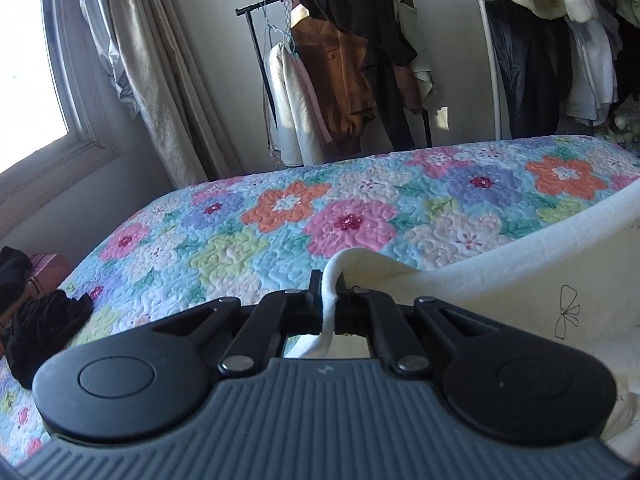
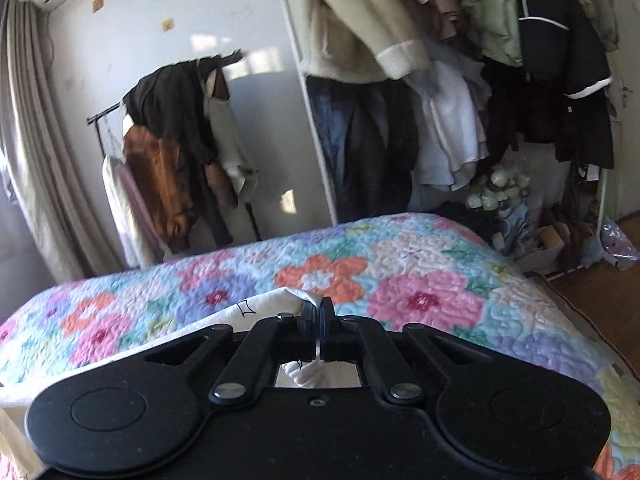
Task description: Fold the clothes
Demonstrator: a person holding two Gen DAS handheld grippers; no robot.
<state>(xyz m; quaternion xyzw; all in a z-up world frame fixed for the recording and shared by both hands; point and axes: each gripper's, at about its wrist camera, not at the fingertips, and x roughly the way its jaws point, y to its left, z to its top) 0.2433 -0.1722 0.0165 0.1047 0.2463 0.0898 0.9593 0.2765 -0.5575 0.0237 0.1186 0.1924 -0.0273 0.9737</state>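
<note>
A cream garment (image 1: pixel 520 276) with small black bow drawings is held up over the flowered quilt (image 1: pixel 280 220) of the bed. My left gripper (image 1: pixel 329 284) is shut on one edge of it, the cloth pinched between the fingers and stretching off to the right. My right gripper (image 2: pixel 317 312) is shut on another edge of the same cream garment (image 2: pixel 256 308), which runs off to the left and below the gripper. The part of the cloth under both grippers is hidden.
A dark garment (image 1: pixel 40 324) lies on the quilt's left edge. A black clothes rack (image 1: pixel 344 60) with jackets stands by the wall behind the bed. A white rack (image 2: pixel 460 80) full of clothes stands to the right. Curtain and window are on the left. Wooden floor (image 2: pixel 592 304) lies right of the bed.
</note>
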